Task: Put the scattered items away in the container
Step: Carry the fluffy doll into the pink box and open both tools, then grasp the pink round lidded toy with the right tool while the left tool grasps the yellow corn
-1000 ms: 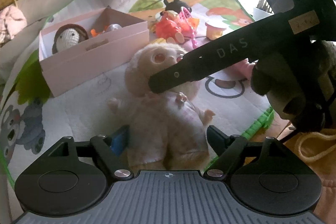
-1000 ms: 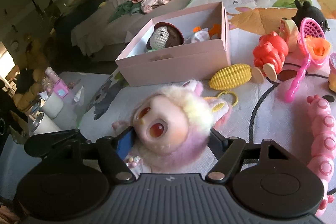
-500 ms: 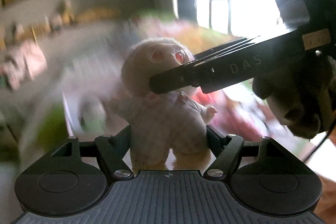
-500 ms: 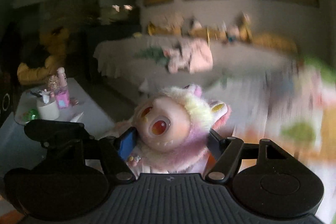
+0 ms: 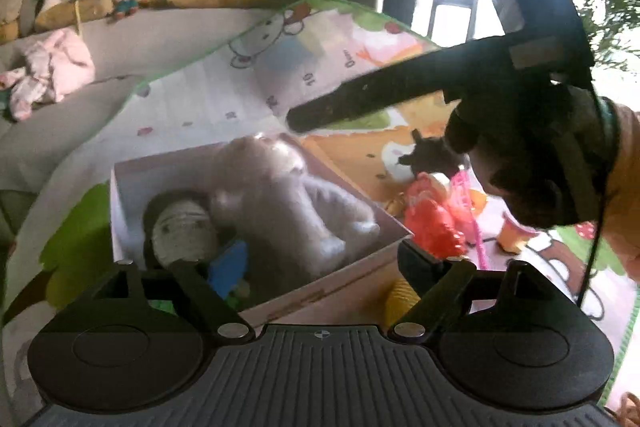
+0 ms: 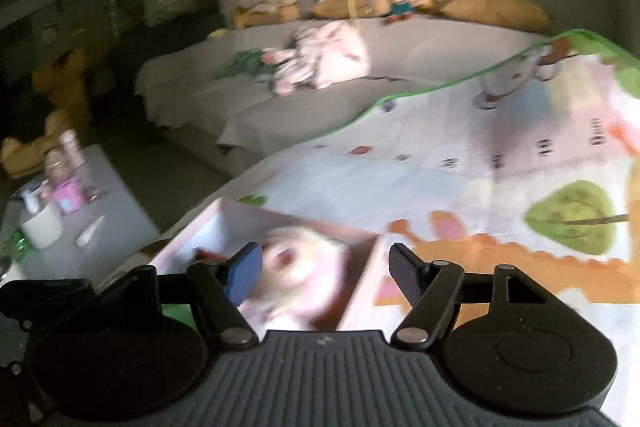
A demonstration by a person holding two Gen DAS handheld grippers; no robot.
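The fluffy pink-and-cream doll (image 5: pixel 288 199) lies blurred inside the pink box (image 5: pixel 352 291), next to a crochet doll (image 5: pixel 180 231). My left gripper (image 5: pixel 322 263) hovers over the box's near wall. Its jaws are opening, and nothing is pressed between them. My right gripper (image 6: pixel 324 271) stands open above the box (image 6: pixel 360 307). The doll's head (image 6: pixel 296 279) sits lower down between its fingers, with a gap to the right pad. In the left wrist view the right gripper's finger (image 5: pixel 360 99) reaches in just above the doll's head.
A red toy (image 5: pixel 432 227), a pink net (image 5: pixel 466 195), a black toy (image 5: pixel 428 157), an orange cup (image 5: pixel 514 233) and a yellow corn toy (image 5: pixel 400 301) lie on the playmat (image 5: pixel 224 95) right of the box. A sofa with pink clothes (image 6: pixel 320 63) stands behind. A low white table (image 6: pixel 60 195) is left.
Both grippers lifted the doll off the mat and carried it over the box. The doll has left both grips and now lies in the box. The left jaws stand wider.
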